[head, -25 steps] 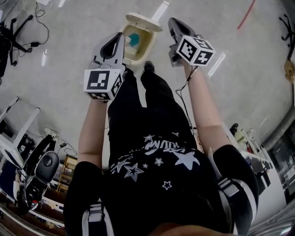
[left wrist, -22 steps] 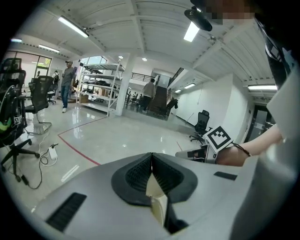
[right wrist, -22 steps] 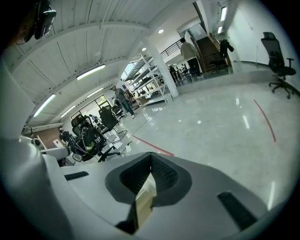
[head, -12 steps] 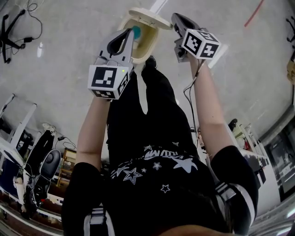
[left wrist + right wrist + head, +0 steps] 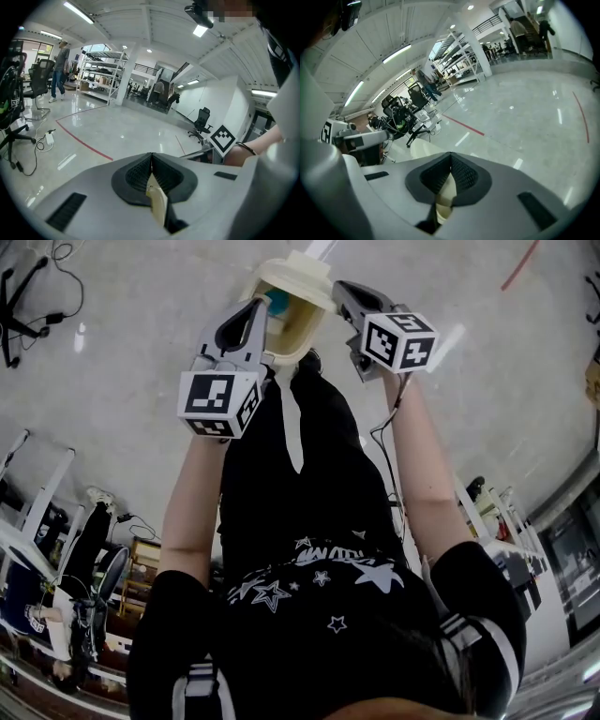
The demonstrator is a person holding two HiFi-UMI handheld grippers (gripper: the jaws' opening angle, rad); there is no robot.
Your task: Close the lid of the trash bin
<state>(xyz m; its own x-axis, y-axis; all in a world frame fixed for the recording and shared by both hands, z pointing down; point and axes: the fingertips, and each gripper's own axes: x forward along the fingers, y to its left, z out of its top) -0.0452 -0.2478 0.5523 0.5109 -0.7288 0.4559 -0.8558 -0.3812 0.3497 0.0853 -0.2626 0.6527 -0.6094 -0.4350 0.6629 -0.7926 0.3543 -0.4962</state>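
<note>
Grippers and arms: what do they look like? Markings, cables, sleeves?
The left gripper and right gripper are grey moulded shells with black ribbed jaws; each carries a white cube with black square markers. A thin black cable hangs from the right one. Short black sleeves, white-striped.

Both arms are stretched out forward and down, roughly side by side, forearms bare. The left forearm point(image 5: 192, 507) runs up to the left gripper point(image 5: 255, 307), with the left marker cube point(image 5: 217, 401) facing pretty much straight at the head camera. The right forearm point(image 5: 420, 474) leads to the right gripper point(image 5: 341, 289), and the right marker cube point(image 5: 398, 338) is tipped off to one side. The two grippers sit near each other but apart, tips angled a bit inward. In each gripper view the jaws are pressed together at the tips, so both are closed.
</note>
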